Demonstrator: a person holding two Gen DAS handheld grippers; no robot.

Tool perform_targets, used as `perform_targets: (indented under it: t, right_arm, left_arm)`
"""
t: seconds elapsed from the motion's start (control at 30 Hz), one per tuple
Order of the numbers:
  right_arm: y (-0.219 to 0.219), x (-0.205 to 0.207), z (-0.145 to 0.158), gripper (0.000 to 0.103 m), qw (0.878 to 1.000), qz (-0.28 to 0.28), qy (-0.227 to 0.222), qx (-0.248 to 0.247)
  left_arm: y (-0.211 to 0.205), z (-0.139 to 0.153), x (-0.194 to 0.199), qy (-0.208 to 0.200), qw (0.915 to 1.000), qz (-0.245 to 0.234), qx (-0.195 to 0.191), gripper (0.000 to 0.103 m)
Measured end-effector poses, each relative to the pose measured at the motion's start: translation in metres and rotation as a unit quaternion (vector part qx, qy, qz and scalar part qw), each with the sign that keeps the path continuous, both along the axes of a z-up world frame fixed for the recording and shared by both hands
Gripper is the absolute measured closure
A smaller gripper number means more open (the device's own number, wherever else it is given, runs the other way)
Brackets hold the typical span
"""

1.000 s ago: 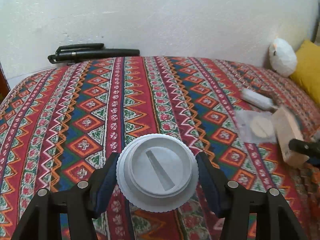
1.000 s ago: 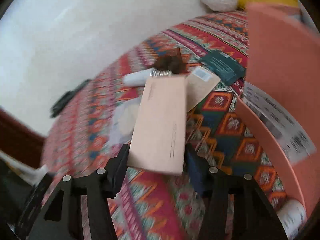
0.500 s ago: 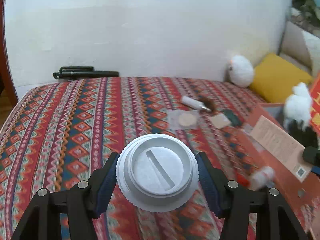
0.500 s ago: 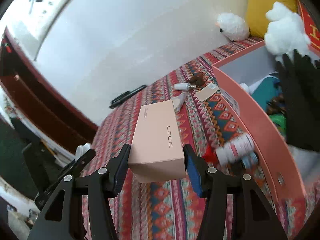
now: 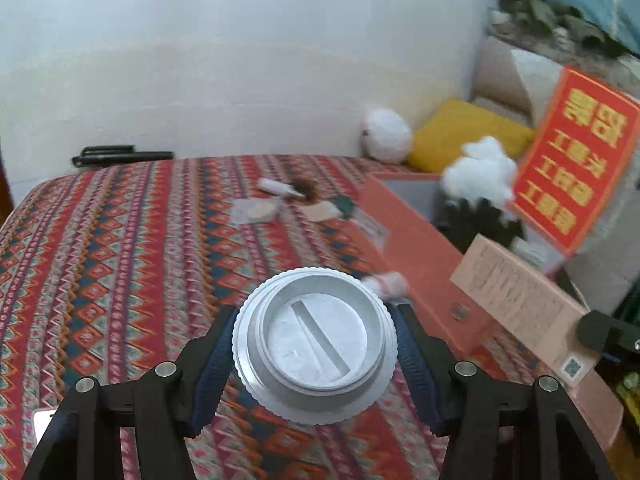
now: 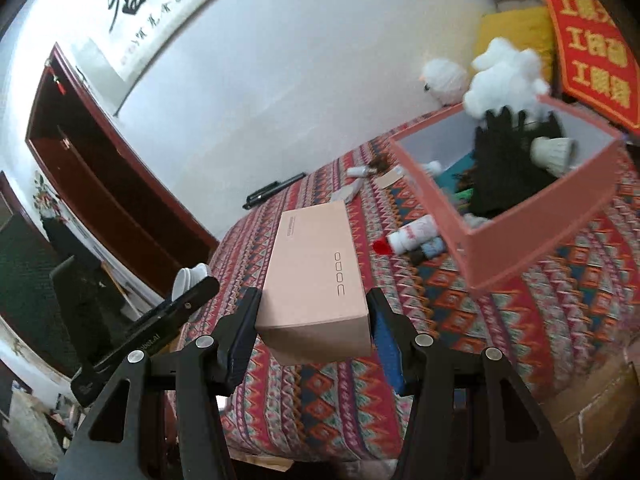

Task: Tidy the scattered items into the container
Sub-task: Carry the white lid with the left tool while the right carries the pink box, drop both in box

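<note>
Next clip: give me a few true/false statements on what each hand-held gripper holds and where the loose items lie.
1. The left hand-held gripper grips a round white lid. True.
2. The right hand-held gripper is empty. False: it is shut on a tan box.
3. The tan box already sits inside the pink container. False: it is held above the bedspread, outside the container.
4. A white bottle with a red cap lies on the bedspread beside the container. True.
</note>
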State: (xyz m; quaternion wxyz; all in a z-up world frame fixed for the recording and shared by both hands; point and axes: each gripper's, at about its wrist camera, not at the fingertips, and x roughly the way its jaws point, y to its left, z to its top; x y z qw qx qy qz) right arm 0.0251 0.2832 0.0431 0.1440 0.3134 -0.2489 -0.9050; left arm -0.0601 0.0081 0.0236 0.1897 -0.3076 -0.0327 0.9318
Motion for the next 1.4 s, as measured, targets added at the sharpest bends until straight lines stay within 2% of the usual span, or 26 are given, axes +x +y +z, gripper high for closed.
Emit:
perform_targets:
  t: [0.23,0.33,0.47,0.6,0.73,0.9,0.97,1.03,1.07,1.1,1.13,1.17,1.2,1.4]
  right_arm:
    - [0.054,0.062,0.022,0.047,0.997,-0.058,0.037,0.021]
    - [0.082,0.071,0.033,0.047,0.994,-0.09,0.054,0.031]
    - [0.118,0.065,0.046,0.047,0.989,-0.126,0.069,0.043]
    - [0.152,0.039,0.06,0.047,0.982,-0.16,0.082,0.063]
    - [0.175,-0.007,0.062,0.047,0.977,-0.178,0.081,0.08]
    - [0.198,-0.079,0.052,0.047,0.976,-0.185,0.072,0.088]
    - [0.206,-0.115,0.038,0.046,0.976,-0.189,0.057,0.093]
    - [0.217,-0.148,0.022,0.042,0.975,-0.196,0.035,0.098]
    - [0.222,-0.165,0.014,0.026,0.974,-0.199,0.024,0.101]
    - [0.227,-0.179,0.005,0.019,0.974,-0.204,0.01,0.098]
    - [0.232,-0.184,-0.005,0.013,0.974,-0.212,-0.004,0.084]
    - [0.233,-0.185,-0.012,0.013,0.974,-0.212,-0.01,0.076]
    - [0.233,-0.183,-0.018,0.013,0.974,-0.212,-0.015,0.075]
    - [0.223,-0.154,-0.037,0.013,0.977,-0.206,-0.033,0.051]
  left_arm:
    - [0.066,0.018,0.026,0.014,0.9977,-0.066,-0.009,0.039]
    - [0.101,0.031,0.025,0.026,0.9952,-0.093,-0.018,0.039]
    - [0.15,0.05,0.002,0.033,0.9918,-0.121,-0.023,0.039]
    - [0.197,0.063,-0.036,0.036,0.9897,-0.136,-0.028,0.039]
    - [0.231,0.063,-0.079,0.029,0.9895,-0.139,-0.031,0.039]
    - [0.27,0.048,-0.139,0.022,0.9883,-0.143,-0.05,0.039]
    - [0.285,0.04,-0.164,0.02,0.9882,-0.14,-0.059,0.038]
    - [0.287,0.033,-0.182,0.012,0.9893,-0.133,-0.057,0.038]
    - [0.288,0.03,-0.192,0.008,0.9899,-0.13,-0.057,0.035]
    - [0.289,0.026,-0.201,0.004,0.9904,-0.126,-0.056,0.031]
    - [0.29,0.023,-0.21,0.0,0.9909,-0.123,-0.055,0.022]
    - [0.283,0.022,-0.213,0.004,0.9919,-0.117,-0.049,0.013]
    - [0.272,0.021,-0.214,0.004,0.9931,-0.108,-0.045,0.011]
    - [0.2,0.014,-0.216,-0.01,0.9983,-0.05,-0.029,0.009]
